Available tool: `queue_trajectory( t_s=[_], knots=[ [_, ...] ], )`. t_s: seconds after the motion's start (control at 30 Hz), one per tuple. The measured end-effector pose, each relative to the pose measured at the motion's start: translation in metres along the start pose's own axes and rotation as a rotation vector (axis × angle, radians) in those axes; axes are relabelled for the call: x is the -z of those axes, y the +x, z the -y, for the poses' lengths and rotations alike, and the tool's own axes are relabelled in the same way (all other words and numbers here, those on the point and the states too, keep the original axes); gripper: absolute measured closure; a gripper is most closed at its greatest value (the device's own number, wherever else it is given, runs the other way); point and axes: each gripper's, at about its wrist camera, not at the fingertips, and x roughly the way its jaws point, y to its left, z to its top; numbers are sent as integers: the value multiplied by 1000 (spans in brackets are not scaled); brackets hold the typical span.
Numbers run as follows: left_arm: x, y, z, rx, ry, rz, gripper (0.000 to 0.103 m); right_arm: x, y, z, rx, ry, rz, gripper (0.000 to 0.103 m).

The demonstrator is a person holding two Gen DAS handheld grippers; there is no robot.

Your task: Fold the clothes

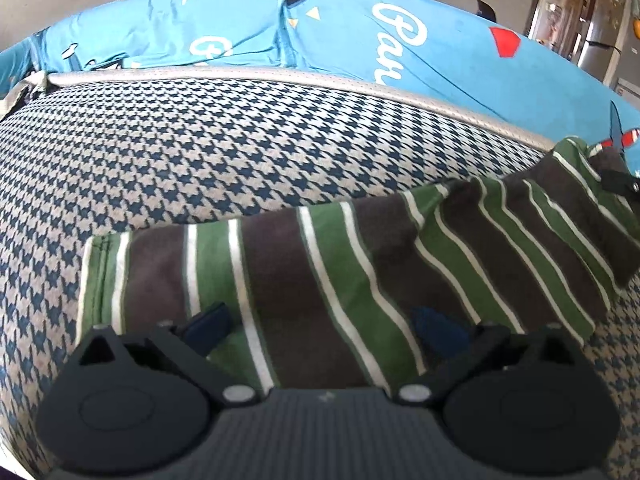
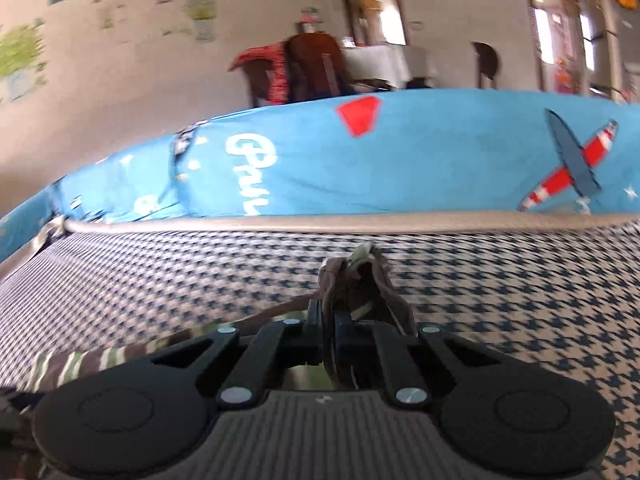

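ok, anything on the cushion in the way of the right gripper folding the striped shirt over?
Nothing visible. The right gripper is shut on the striped shirt, and the checked cushion beyond it is bare up to the blue sheet.

The left gripper point(image 1: 324, 326) is matte black plastic, with two round discs flanking a ribbed grey centre plate, silver pivot screws and dark blue fingertip pads point(image 1: 210, 322). The right gripper point(image 2: 329, 334) shares that black build, ribbed plate and silver screws.

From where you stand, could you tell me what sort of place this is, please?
Most likely a room in a home. A striped garment lies on a houndstooth cushion beside a blue cartoon-print sheet. Wall stickers, a chair and doorways sit behind.
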Motion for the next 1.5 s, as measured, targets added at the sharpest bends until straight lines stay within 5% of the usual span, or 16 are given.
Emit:
queue_trajectory(
  t_s=[0.2,0.4,0.63,0.97,1.17,1.5],
  knots=[
    [-3,0,-10,-36,-52,12,0,17,0,-59,-109,-150,-22,95],
    [-4,0,-14,-52,-57,15,0,44,17,-93,-186,-294,-158,85],
    [-5,1,-14,-56,-65,12,0,28,4,-89,-346,-210,-151,83],
    [-6,2,-14,-59,-63,12,0,14,10,-58,-111,-118,-101,83],
    [-5,1,-15,-55,-66,7,0,30,37,-54,-82,-113,-232,83],
    [-5,-1,-19,-43,-88,1,0,13,24,-55,-108,-97,-133,83]
  ],
)
